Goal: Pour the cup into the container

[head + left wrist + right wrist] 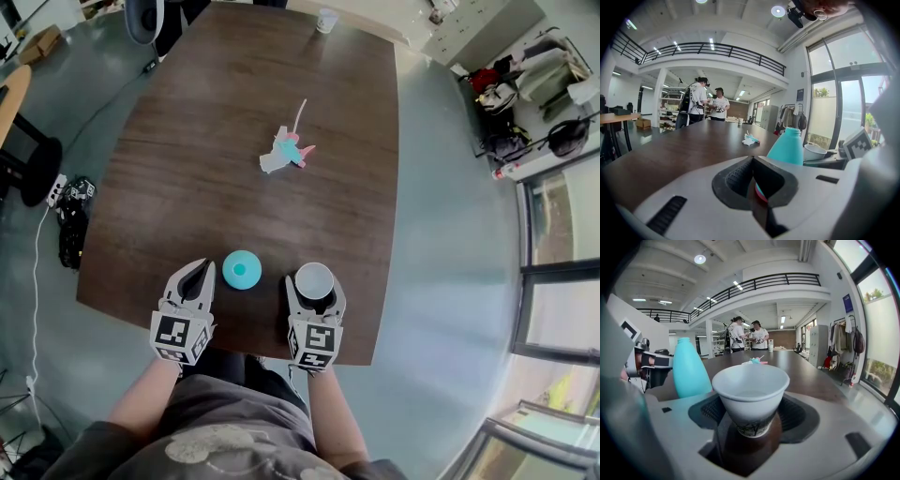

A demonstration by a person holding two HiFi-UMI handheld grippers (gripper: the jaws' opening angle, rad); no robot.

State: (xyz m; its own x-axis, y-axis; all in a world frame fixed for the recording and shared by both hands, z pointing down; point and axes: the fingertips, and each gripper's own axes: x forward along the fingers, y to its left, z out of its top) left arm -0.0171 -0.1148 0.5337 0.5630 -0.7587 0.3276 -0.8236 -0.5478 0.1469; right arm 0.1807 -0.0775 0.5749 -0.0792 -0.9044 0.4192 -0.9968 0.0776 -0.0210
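Note:
A white paper cup (pixel 314 279) with a dark print near its base stands on the dark wooden table (pixel 187 169) near the front edge. It sits between the jaws of my right gripper (pixel 315 281), which stands open; in the right gripper view the cup (pixel 750 390) shows narrow gaps to the pads (pixel 794 413) on both sides. A faint level line shows inside it. The container, a teal bottle (pixel 242 270), stands just left of the cup (pixel 690 369). My left gripper (pixel 200 272) is shut and empty, with the bottle (pixel 790 147) close on its right.
A crumpled white, teal and pink bundle (pixel 286 150) lies mid-table. Another white cup (pixel 325 20) stands at the far end. Two people (pixel 708 101) stand beyond the far end of the table. The table's front edge is right under both grippers.

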